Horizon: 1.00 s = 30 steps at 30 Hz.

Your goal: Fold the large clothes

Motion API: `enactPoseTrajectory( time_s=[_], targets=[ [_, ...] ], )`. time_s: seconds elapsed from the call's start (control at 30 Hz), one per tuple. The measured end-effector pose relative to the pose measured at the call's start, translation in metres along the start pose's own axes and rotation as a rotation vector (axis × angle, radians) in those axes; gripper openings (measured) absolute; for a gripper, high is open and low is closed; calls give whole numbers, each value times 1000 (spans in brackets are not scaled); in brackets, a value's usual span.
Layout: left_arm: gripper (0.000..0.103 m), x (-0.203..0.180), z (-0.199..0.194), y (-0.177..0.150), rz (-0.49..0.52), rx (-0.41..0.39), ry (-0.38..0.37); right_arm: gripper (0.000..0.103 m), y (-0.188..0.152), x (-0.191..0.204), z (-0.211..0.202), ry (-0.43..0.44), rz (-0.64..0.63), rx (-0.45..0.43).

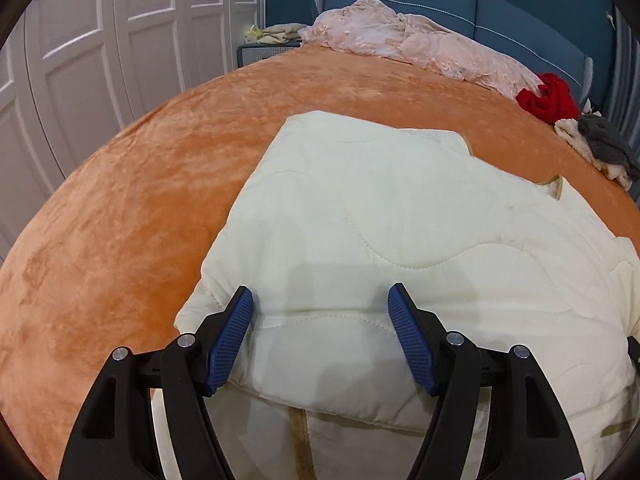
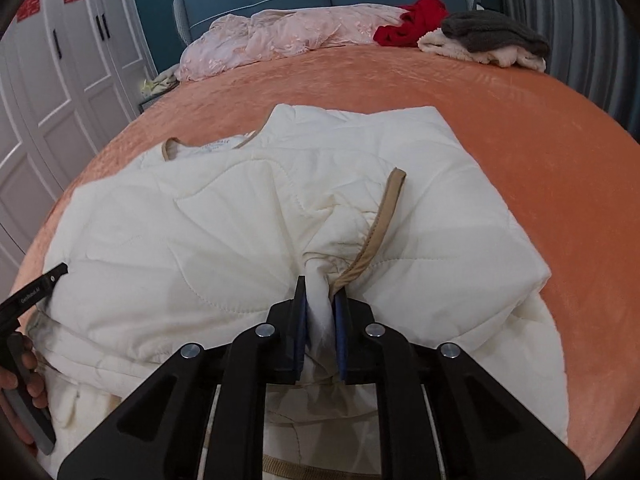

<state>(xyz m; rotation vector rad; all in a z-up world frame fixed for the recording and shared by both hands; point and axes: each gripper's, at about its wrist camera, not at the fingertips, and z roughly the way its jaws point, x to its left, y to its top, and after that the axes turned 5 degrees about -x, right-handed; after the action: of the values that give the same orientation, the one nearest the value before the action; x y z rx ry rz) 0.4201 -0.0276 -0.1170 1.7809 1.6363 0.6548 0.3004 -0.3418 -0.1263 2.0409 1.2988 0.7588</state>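
Item 1: cream quilted padded jacket with tan binding [image 2: 240,240], lying partly folded on the orange plush bed cover [image 1: 120,208]; it fills the near and centre part of both views.

Item 2: left gripper [image 1: 320,320], blue ribbed fingers [image 1: 232,336] spread wide apart, nothing between them. They sit over the jacket's near folded edge, at 6 o'clock in the left wrist view, with cream fabric showing in the gap.

Item 3: right gripper [image 2: 321,336], fingers [image 2: 301,336] closed on a bunched pleat of the jacket together with its tan binding strip [image 2: 384,216], which runs off toward 1 o'clock. Fabric radiates in creases from the pinch.

Item 4: pink crumpled satin bedding [image 2: 288,28] at 12 o'clock by the blue padded headboard [image 1: 400,0].

Item 5: red garment [image 2: 416,20], grey knit piece [image 2: 492,32] and cream fleece [image 2: 472,52] at 1 o'clock.

Item 6: white panelled wardrobe doors [image 1: 100,40] at 10 o'clock.
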Motion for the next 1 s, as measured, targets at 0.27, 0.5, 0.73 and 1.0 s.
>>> enactPoseTrajectory(
  time_s=[0.27,0.5,0.73,1.0],
  targets=[
    [69,1,3,-7,1,-33,5,12,-6,-11,3,37,41,-7],
    [69,-2,2,-8,4,-35,14,13,-5,-20,1,76,85,-10],
    [70,16,-30,30,-37,-23,-29,35,30,-32,-52,2,193,-135],
    [73,-7,2,99,-51,-22,-61,34,84,72,6,170,-2,-68]
  ],
)
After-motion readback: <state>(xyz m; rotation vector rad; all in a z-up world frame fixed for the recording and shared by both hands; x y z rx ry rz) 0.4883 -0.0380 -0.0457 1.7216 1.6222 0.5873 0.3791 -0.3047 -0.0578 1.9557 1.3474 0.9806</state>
